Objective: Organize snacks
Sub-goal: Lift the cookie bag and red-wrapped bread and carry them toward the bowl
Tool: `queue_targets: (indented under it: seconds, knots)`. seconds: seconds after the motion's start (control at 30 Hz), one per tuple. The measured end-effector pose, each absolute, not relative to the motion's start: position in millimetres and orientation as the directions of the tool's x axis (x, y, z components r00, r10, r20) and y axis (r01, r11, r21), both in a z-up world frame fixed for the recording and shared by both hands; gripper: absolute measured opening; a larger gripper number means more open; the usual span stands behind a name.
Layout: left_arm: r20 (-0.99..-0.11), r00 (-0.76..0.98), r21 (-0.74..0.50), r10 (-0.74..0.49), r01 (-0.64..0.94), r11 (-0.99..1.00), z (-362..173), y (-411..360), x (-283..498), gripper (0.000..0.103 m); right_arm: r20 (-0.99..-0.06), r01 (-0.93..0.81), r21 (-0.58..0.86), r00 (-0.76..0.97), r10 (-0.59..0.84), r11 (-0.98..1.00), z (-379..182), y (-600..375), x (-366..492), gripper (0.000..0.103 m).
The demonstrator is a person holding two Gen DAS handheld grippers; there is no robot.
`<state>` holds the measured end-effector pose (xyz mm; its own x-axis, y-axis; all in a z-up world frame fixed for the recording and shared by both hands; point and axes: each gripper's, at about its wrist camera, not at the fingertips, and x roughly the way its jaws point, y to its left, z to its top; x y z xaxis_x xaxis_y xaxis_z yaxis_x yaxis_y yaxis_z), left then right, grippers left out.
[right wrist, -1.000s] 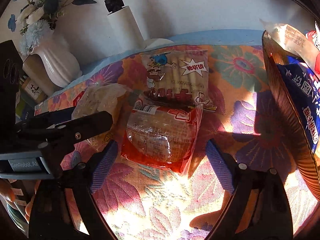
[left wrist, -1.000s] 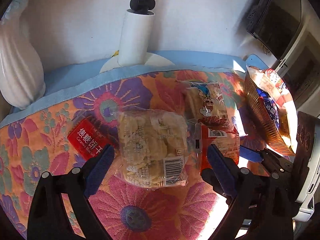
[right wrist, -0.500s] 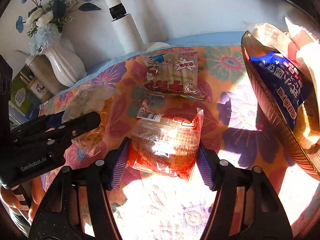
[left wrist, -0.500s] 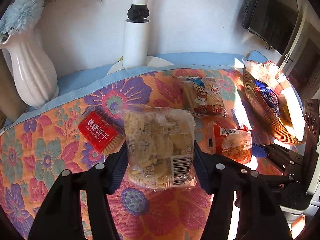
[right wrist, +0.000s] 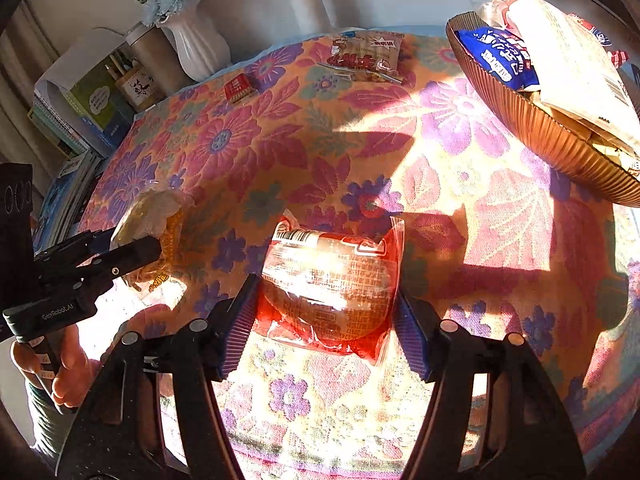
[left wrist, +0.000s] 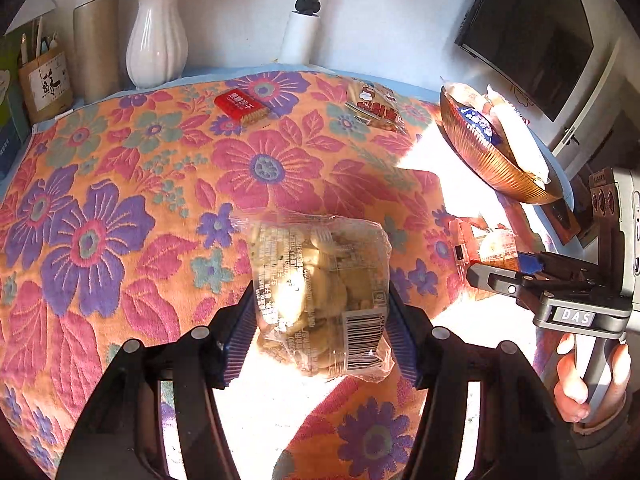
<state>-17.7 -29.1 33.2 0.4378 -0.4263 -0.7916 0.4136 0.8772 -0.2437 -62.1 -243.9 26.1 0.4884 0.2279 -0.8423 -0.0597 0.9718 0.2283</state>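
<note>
Sunlit floral tablecloth (left wrist: 120,200), white wall (left wrist: 380,20)

Black gripper (left wrist: 320,336) arms, ribbed blue jaws, silver screws

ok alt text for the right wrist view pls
The right gripper clamps a red-wrapped bun above a floral tablecloth. A snack-filled brown basket sits upper right, and the left gripper holds a clear bag at far left.

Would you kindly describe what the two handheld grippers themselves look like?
Both are black plastic, each with two angled arms studded with round silver rivets and ending in ribbed blue pads. The left gripper reads "GenRobot.AI" on its side in the right wrist view; the right gripper has a grey body labelled "DAS".
</note>
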Motion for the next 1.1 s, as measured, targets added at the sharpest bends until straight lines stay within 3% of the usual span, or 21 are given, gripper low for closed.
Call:
queue_targets:
  seconds: [0.1,0.13,0.17,0.2,0.23,0.4,0.6,0.67,0.73,0.8,0.93,1.1]
  knots:
    - [-0.805,0.458,-0.192,-0.378,0.403,0.895,26.0,-35.5,-26.7,0.059,-0.846,-0.062,0.209,0.489,0.212,0.976,22.1,-248.0,-76.4,0.067]
    - [-0.802,0.468,-0.185,-0.371,0.397,0.899,25.9,-36.5,-29.2,0.061,-0.846,-0.057,0.217,0.487,0.217,0.975,21.2,-249.8,-78.6,0.074]
    - [-0.799,0.473,-0.187,-0.371,0.391,0.901,26.2,-36.9,-30.2,0.067,-0.848,-0.049,0.222,0.484,0.217,0.974,20.7,-252.3,-81.2,0.08]
    - [-0.795,0.479,-0.191,-0.372,0.385,0.903,26.5,-36.3,-31.9,0.074,-0.849,-0.038,0.226,0.483,0.216,0.973,20.4,-255.2,-83.9,0.093]
    - [-0.789,0.486,-0.197,-0.375,0.378,0.905,27.4,-35.1,-33.7,0.089,-0.846,-0.027,0.237,0.486,0.22,0.971,20.3,-259.6,-87.7,0.1]
    - [-0.785,0.483,-0.224,-0.388,0.362,0.905,24.0,-30.4,-37.8,0.091,-0.833,0.034,0.305,0.493,0.249,0.952,17.2,-269.2,-88.9,0.1]
    - [-0.773,0.515,-0.249,-0.37,0.29,0.924,18.9,-17.9,-33.5,0.086,-0.85,0.126,0.187,0.517,0.096,0.974,15.7,-247.3,-79.9,0.1]
    - [-0.773,0.522,-0.24,-0.36,0.285,0.928,20.8,-18.5,-34.8,0.079,-0.846,0.146,0.135,0.532,0.037,0.98,13.2,-241.4,-81.7,0.096]
    - [-0.774,0.531,-0.212,-0.344,0.293,0.932,22.9,-24.5,-38.0,0.071,-0.832,0.14,0.104,0.555,0.009,0.985,15.2,-237.3,-86.4,0.076]
    - [-0.756,0.564,-0.186,-0.332,0.301,0.935,26.7,-30.4,-41.3,0.066,-0.82,0.135,0.093,0.573,-0.001,0.986,18.5,-235.6,-90.1,0.067]
    - [-0.743,0.587,-0.192,-0.32,0.271,0.943,32.0,-31.4,-38.9,0.057,-0.803,0.116,0.1,0.596,0.011,0.988,22.6,-235.0,-94.7,0.063]
    - [-0.709,0.621,-0.181,-0.335,0.299,0.937,52.5,-42.8,-46.6,0.056,-0.742,0.133,0.132,0.67,0.009,0.982,49.9,-252.0,-110.3,0.063]
